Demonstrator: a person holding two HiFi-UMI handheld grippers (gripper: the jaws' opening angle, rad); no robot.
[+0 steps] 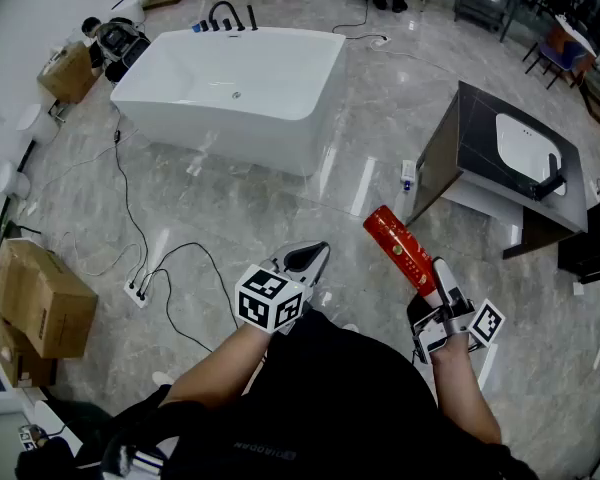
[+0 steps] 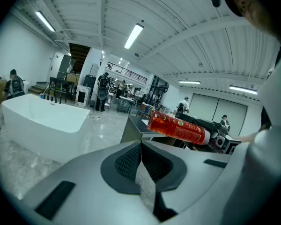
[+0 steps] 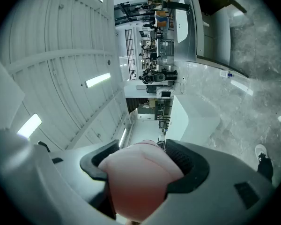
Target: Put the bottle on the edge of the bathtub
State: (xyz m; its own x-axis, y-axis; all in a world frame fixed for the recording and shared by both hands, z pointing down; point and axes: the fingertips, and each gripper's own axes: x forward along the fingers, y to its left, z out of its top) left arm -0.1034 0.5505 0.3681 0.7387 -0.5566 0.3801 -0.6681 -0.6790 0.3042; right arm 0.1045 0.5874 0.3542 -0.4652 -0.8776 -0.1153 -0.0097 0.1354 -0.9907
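A red bottle [image 1: 400, 251] with a printed label is held tilted, its far end pointing up and left, with my right gripper [image 1: 442, 288] shut on its lower end. In the right gripper view the bottle [image 3: 138, 177] fills the space between the jaws of the right gripper [image 3: 139, 156]. The white freestanding bathtub [image 1: 230, 133] stands on the floor well ahead of both grippers. My left gripper [image 1: 315, 258] is held low at centre, shut with nothing in it. In the left gripper view its jaws [image 2: 140, 144] meet, with the bottle [image 2: 178, 128] and the bathtub [image 2: 42, 116] beyond.
A dark vanity cabinet [image 1: 480, 168] with a white basin stands to the right. A small bottle [image 1: 408, 175] sits on the floor by it. Cardboard boxes [image 1: 40, 298] lie at the left, and cables with a power strip [image 1: 140, 290] cross the marble floor. A black faucet [image 1: 225, 16] rises behind the tub.
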